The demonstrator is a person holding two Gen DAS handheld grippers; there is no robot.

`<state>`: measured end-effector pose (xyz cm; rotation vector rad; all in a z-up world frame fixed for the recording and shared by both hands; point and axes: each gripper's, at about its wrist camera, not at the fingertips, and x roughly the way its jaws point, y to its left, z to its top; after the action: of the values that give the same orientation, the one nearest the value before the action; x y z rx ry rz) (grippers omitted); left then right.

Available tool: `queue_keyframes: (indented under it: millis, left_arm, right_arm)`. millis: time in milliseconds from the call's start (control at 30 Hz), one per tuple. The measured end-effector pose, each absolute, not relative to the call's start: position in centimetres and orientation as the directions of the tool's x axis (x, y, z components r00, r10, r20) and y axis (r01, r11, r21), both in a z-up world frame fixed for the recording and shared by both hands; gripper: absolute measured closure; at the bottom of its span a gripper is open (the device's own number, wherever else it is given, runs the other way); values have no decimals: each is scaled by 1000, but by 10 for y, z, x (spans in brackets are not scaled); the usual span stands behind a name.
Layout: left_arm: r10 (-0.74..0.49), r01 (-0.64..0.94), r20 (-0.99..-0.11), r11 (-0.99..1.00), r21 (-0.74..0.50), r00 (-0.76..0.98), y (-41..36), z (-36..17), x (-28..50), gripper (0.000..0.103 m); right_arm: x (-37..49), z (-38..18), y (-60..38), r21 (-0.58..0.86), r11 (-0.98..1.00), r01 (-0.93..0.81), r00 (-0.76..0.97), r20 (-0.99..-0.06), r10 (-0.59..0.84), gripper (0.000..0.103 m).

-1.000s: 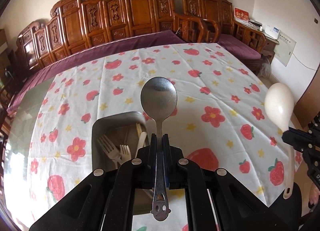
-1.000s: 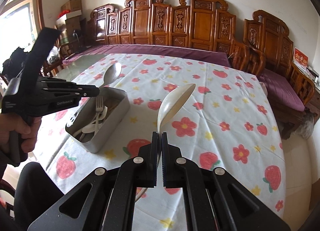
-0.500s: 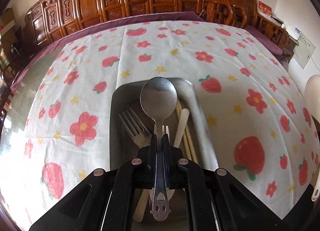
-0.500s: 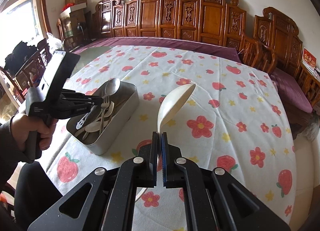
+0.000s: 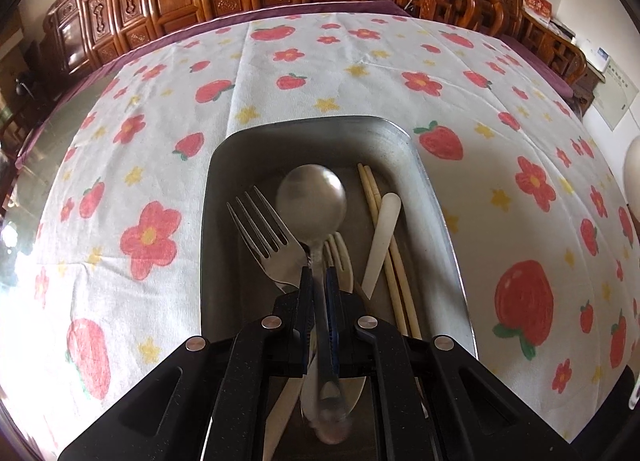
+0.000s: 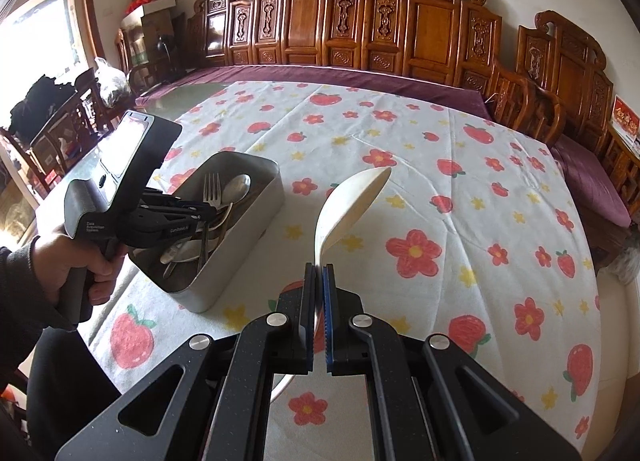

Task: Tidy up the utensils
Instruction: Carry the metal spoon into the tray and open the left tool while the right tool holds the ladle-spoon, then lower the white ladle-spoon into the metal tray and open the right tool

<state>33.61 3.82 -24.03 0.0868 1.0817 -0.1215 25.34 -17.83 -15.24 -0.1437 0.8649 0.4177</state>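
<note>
Your left gripper has its fingers closed tight on the handle of the metal spoon, and the bowl of that spoon hangs inside the metal box, just above the fork, the chopsticks and the pale plastic pieces already lying there. Lower it until the spoon lies along the length of the box, bowl toward the far end, then let go gently so it settles beside the fork rather than clattering across it. Keep the gripper low and level as you release; a drop from height would likely scatter the pile. Your right gripper is clamped on the stem of the white ladle, held in the air above the tablecloth, well clear of the box. Hold it there until the left gripper is out of the way.
</note>
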Motion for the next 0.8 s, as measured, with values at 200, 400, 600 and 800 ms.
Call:
queue_keyframes:
  millis: [200, 400, 600, 800]
  left_arm:
    - [-68, 143, -858, 990, 6, 509, 54, -219, 321, 89]
    - [-73, 115, -835, 993, -11, 545, 82, -199, 311, 89]
    - [-64, 87, -814, 996, -17, 577, 107, -183, 303, 89]
    - [-52, 65, -805, 998, -17, 591, 126, -176, 297, 89]
  right_arm:
    - [262, -153, -150, 52, 895, -442, 563, -761, 322, 98]
    - [274, -154, -108, 61, 873, -484, 546, -758, 356, 98]
    - [292, -164, -69, 71, 857, -511, 527, -761, 378, 98]
    - [312, -180, -39, 90, 851, -517, 496, -779, 384, 98]
